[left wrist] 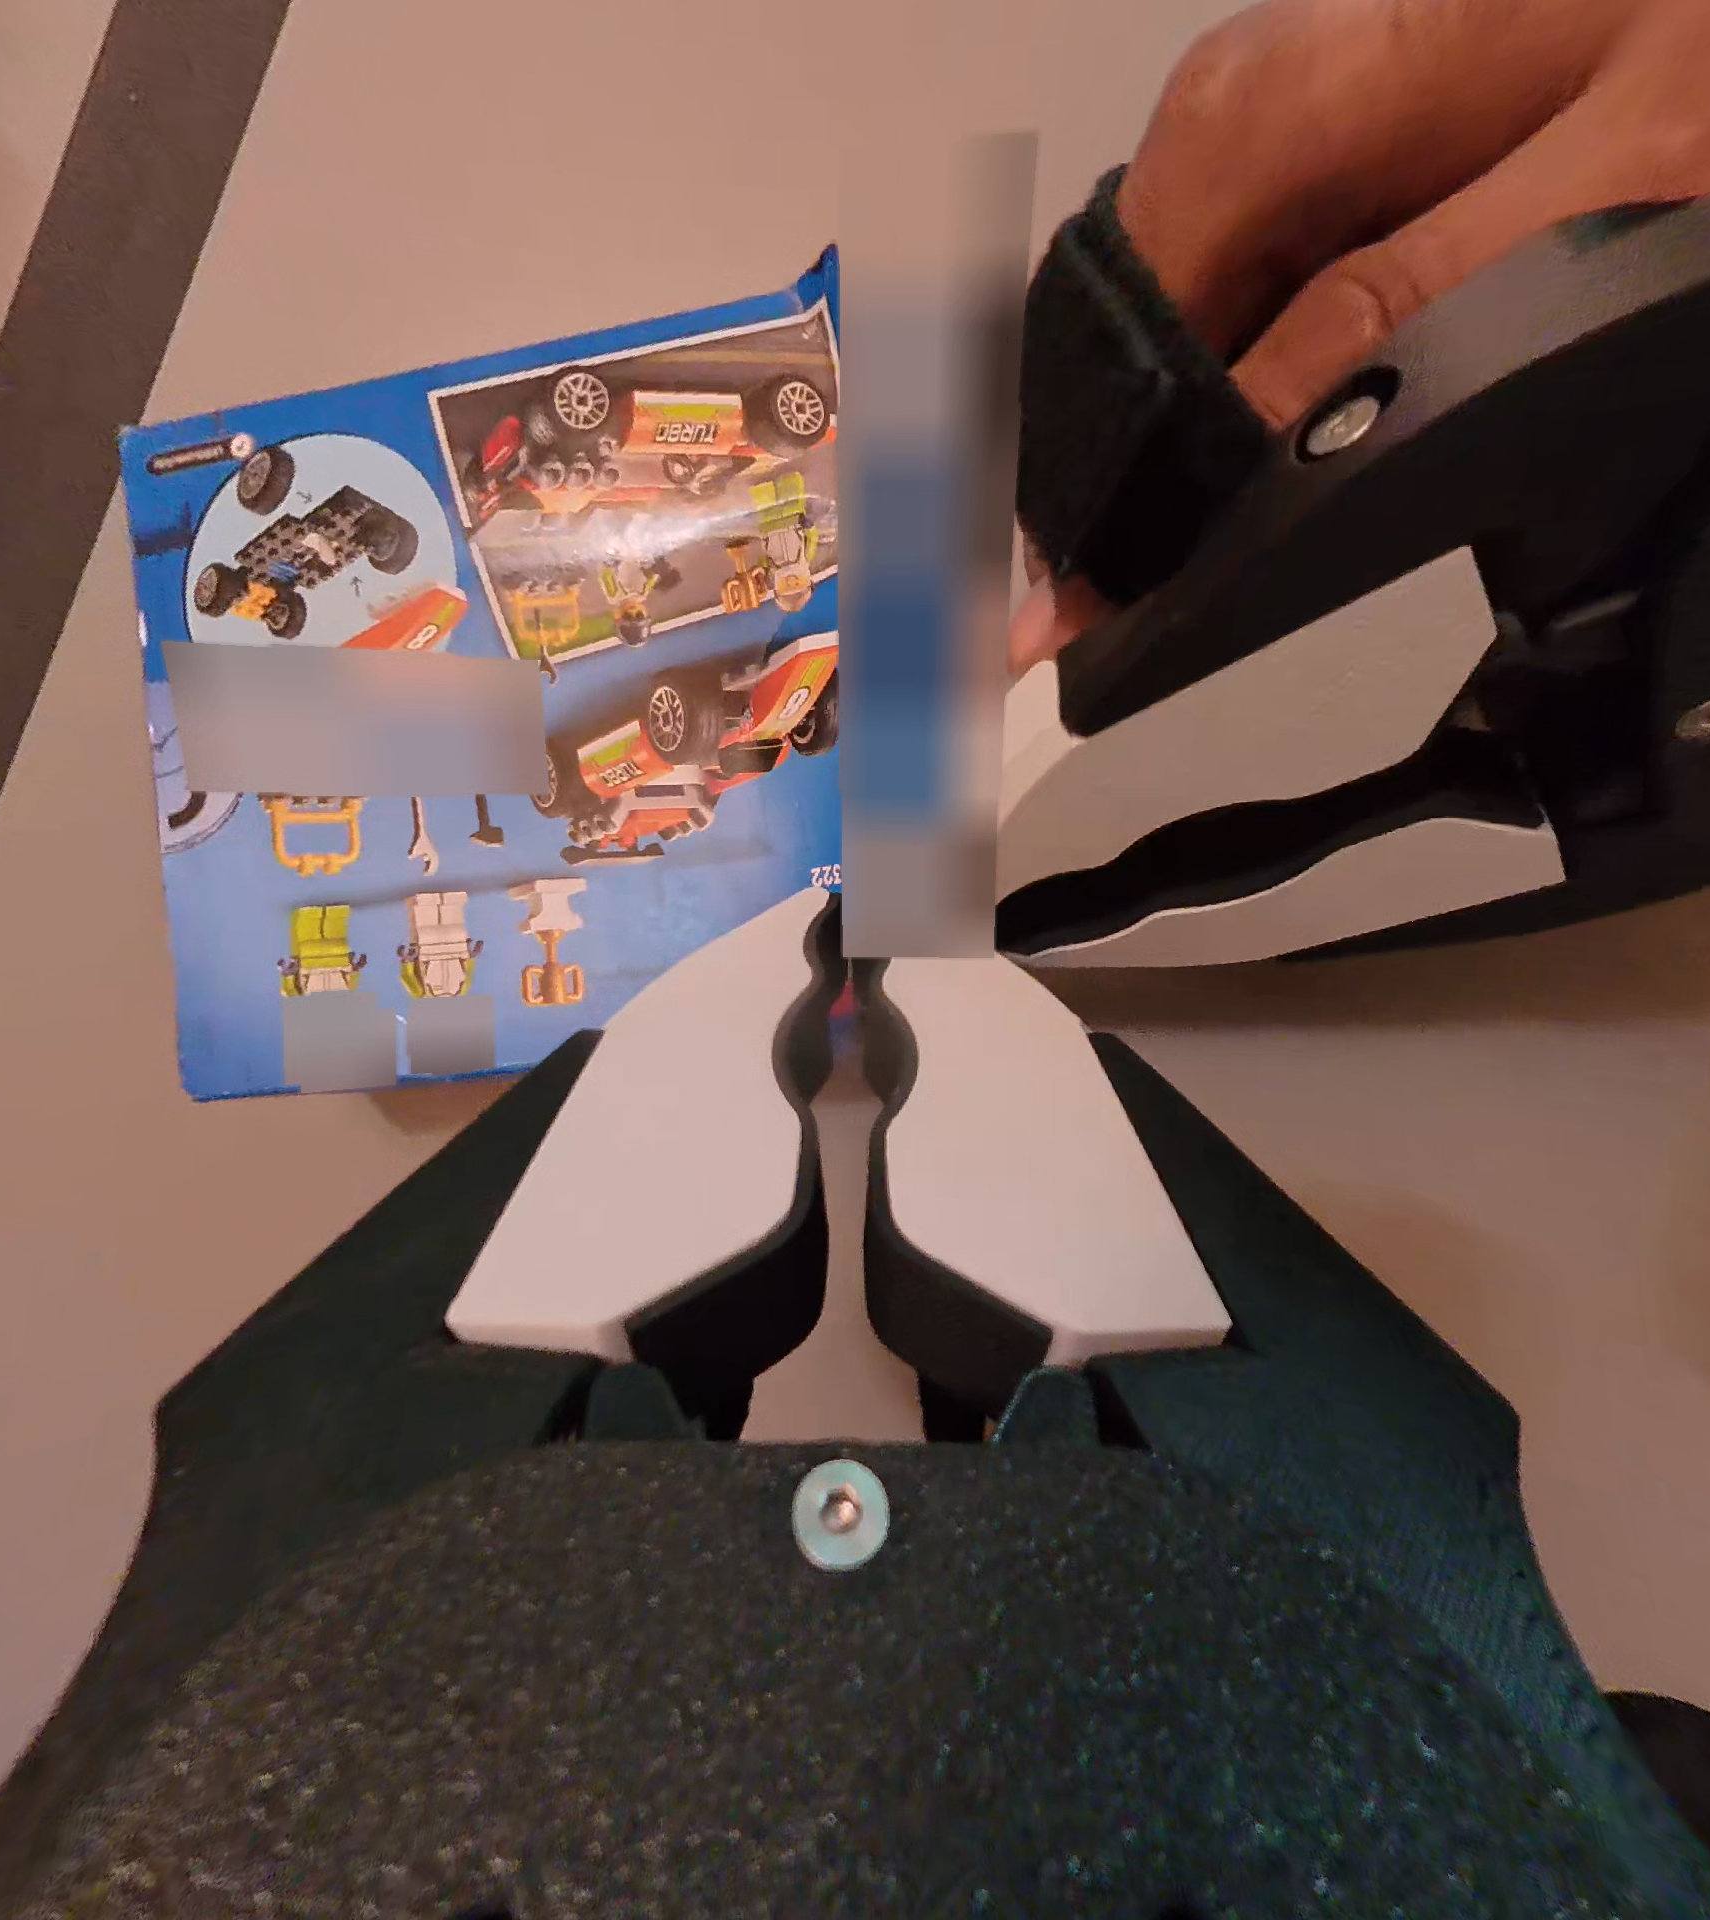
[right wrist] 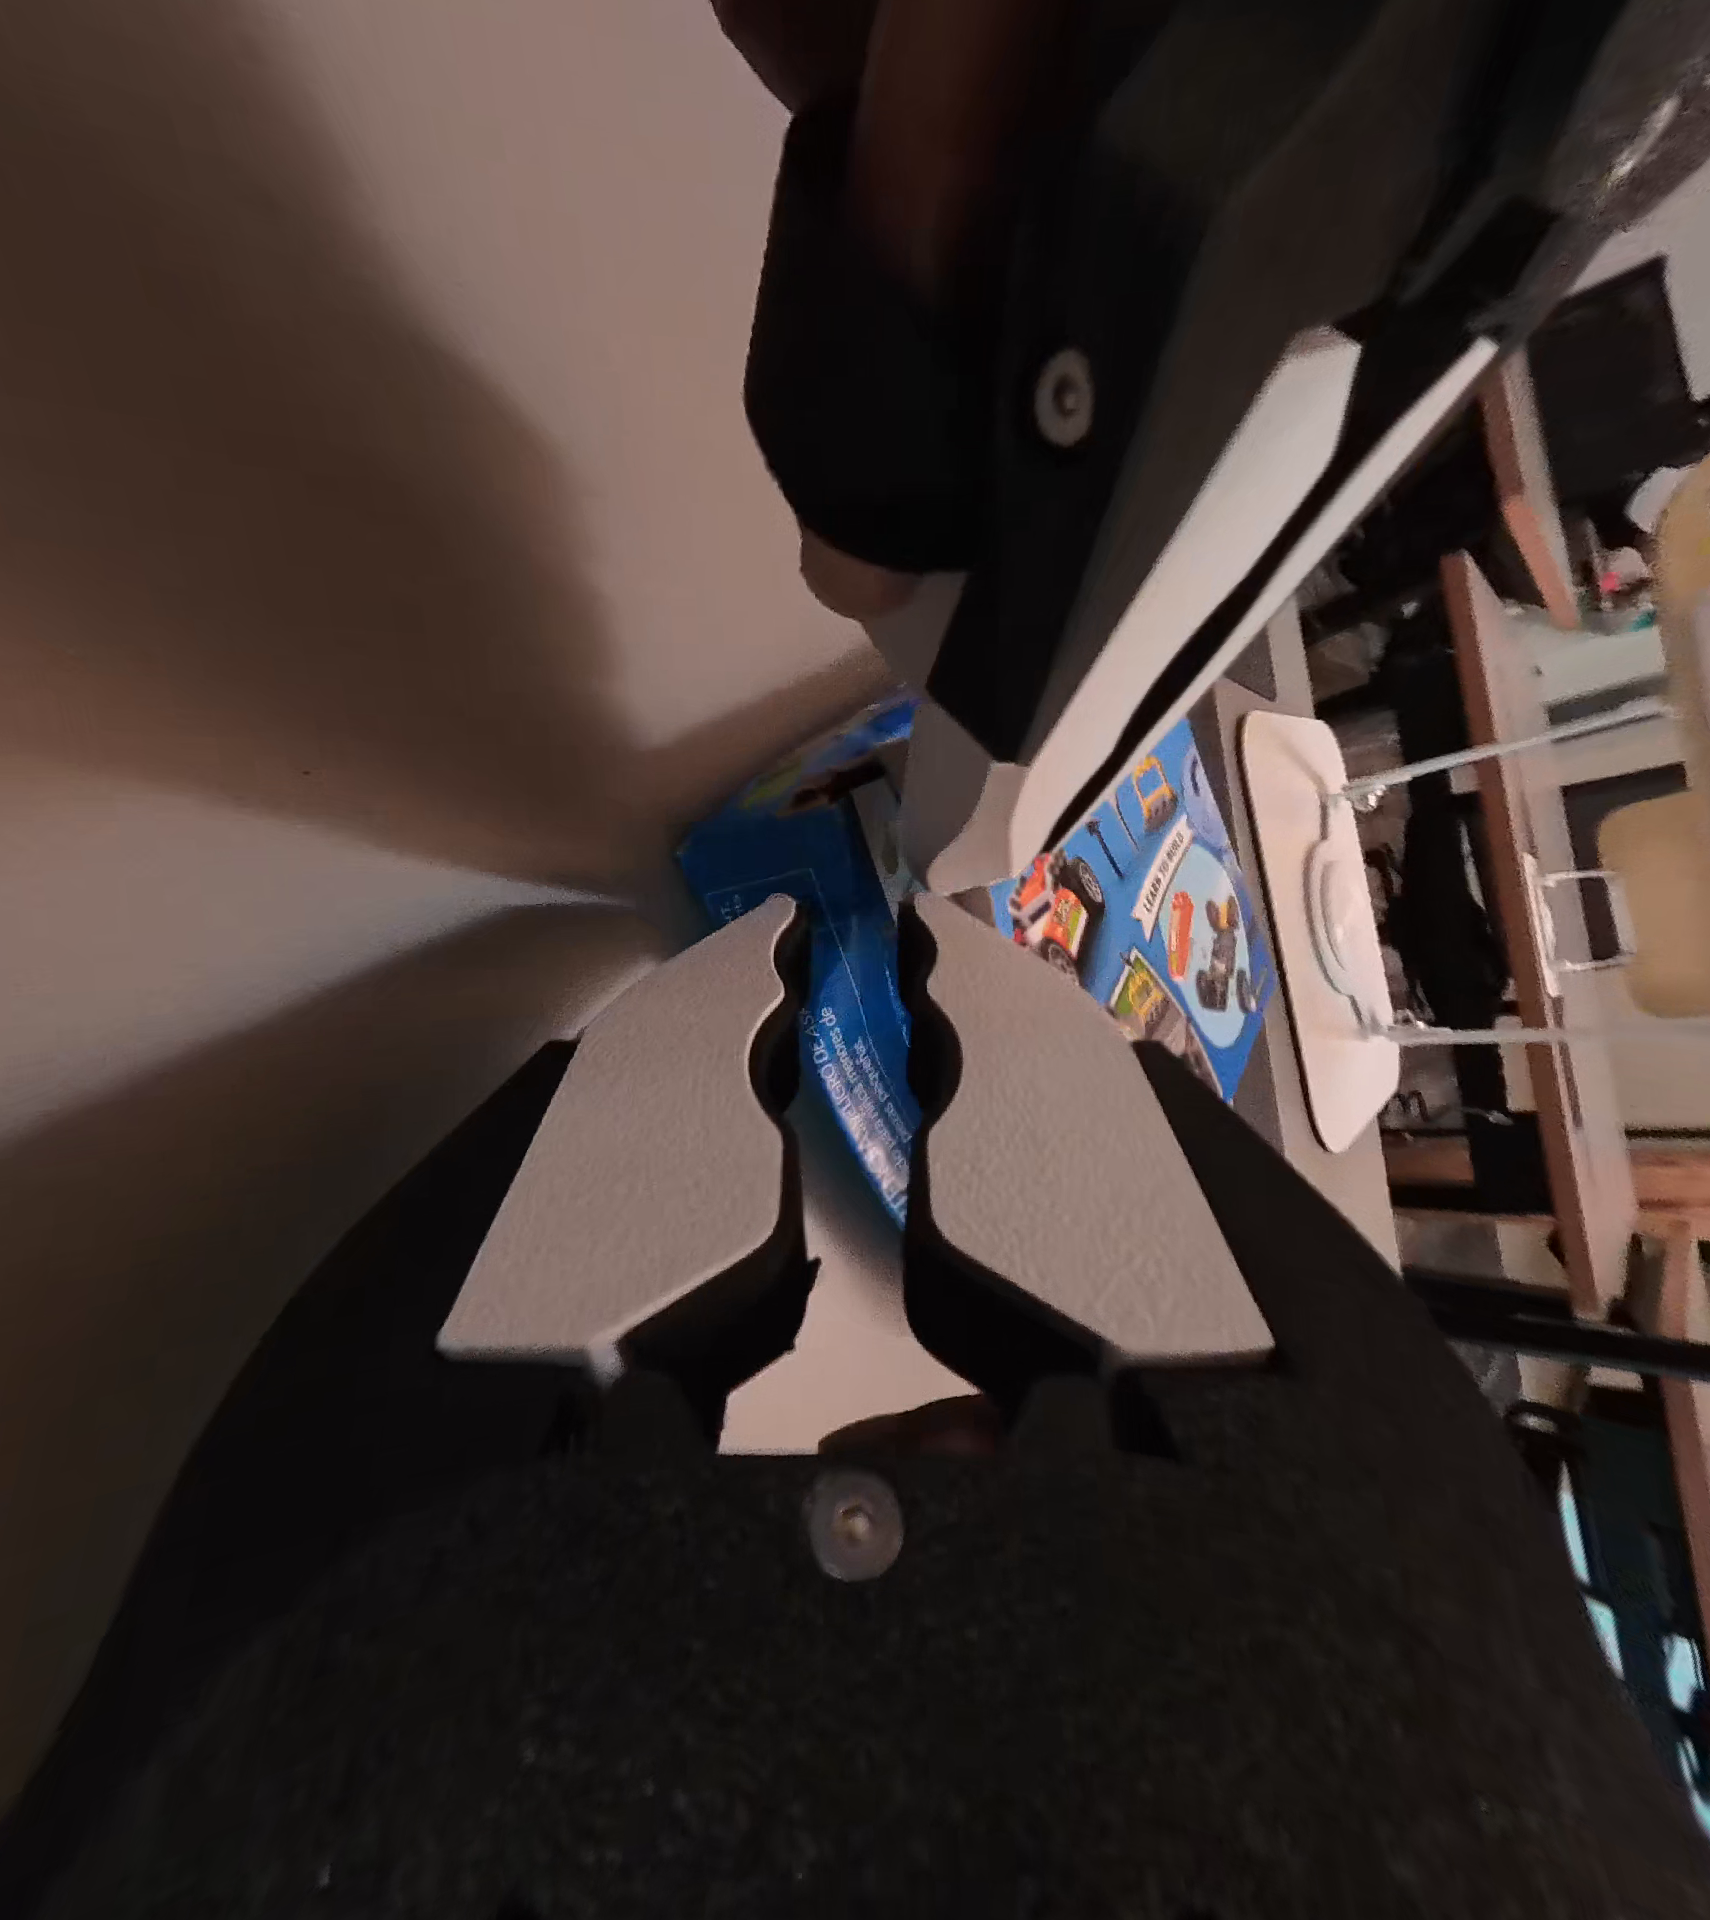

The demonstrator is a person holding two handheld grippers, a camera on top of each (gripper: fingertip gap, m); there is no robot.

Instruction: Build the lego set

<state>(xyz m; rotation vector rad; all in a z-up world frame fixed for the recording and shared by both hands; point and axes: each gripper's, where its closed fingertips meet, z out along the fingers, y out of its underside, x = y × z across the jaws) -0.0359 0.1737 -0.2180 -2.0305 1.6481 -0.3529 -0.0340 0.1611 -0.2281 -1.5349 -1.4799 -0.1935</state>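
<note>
Pinching the blue box (left wrist: 477, 665) from two sides, both hand-held grippers nearly closed — blur hides its edge.

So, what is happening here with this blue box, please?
A person is working on the blue lego box with two hand-held grippers; it is not opened yet as far as can be seen. The box lies on a beige table, picture side up. The left gripper has its jaws closed on the box's near edge. The right gripper comes from the side and pinches a narrow end of the box. No loose bricks are visible.
</note>
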